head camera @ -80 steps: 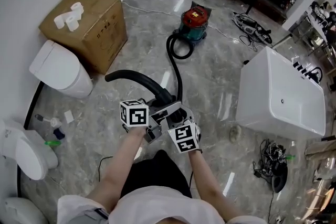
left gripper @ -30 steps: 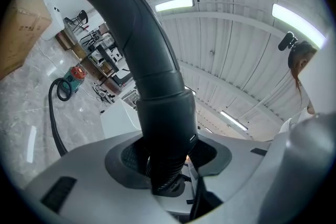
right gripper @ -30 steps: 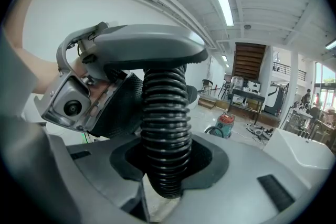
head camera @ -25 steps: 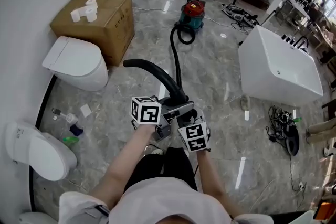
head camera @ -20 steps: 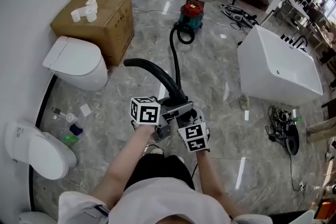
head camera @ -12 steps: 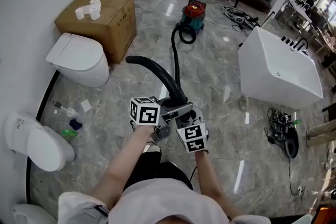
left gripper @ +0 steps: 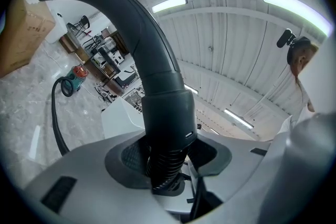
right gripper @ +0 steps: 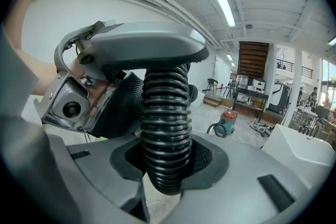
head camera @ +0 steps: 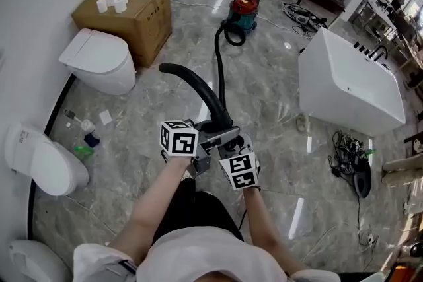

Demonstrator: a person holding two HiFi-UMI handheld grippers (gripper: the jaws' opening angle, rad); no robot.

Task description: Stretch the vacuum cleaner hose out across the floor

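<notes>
- Left gripper (left gripper: 167,168): jaws are clamped on the ribbed hose (left gripper: 164,178), just below the smooth cuff of the curved tube (left gripper: 131,29).
- Right gripper (right gripper: 168,162): jaws are closed on the ribbed hose as well, with the left gripper's body seen right behind it.
- In the head view both grippers are held close together at frame centre, above the floor (head camera: 264,109), with the tube arching to the upper left.
- From the grippers the hose is run up-frame along the floor in a nearly straight line. It ends in a small loop at the red vacuum cleaner (head camera: 243,12), top centre.
- A cardboard box (head camera: 125,10) and a toilet (head camera: 99,63) are seen upper left, a bathtub (head camera: 347,82) at right. All are well apart from the hose.
</notes>
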